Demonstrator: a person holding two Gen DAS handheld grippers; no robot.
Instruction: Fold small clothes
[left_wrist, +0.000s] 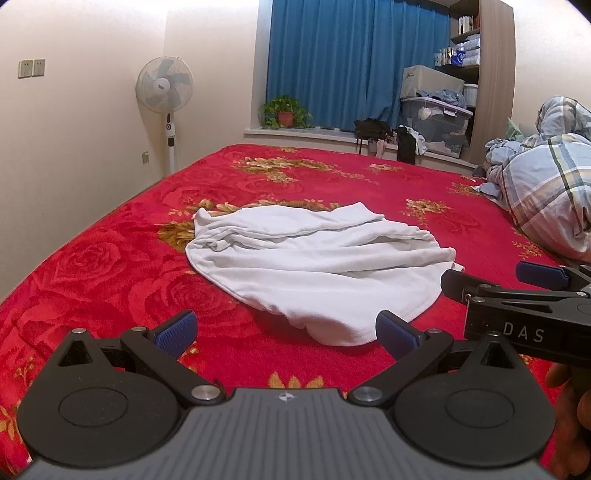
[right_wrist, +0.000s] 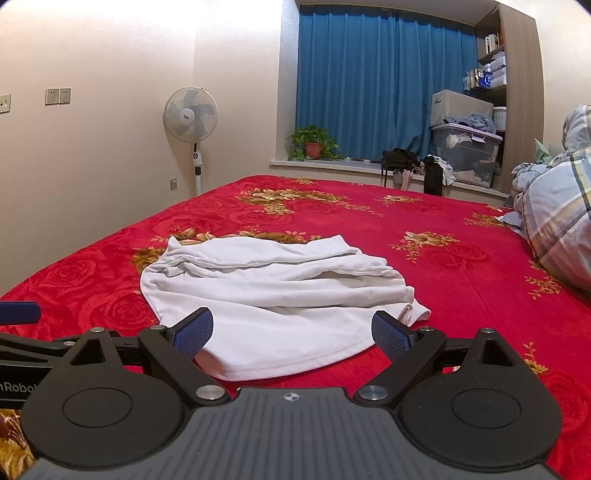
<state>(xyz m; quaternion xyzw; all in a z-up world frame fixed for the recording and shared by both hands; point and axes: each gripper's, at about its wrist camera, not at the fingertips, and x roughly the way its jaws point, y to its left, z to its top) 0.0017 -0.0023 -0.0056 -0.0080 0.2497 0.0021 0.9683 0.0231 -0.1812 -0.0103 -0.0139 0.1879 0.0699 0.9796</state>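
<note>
Both grippers' fingers (left_wrist: 181, 328) wide apart

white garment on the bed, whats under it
The white garment lies crumpled on the red floral blanket, which shows all around it. Whatever lies directly beneath its folds is covered and cannot be seen.

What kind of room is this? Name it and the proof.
A bedroom, most likely: a bed under a red floral blanket, a rumpled plaid quilt on it, and a standing fan by the wall.
</note>
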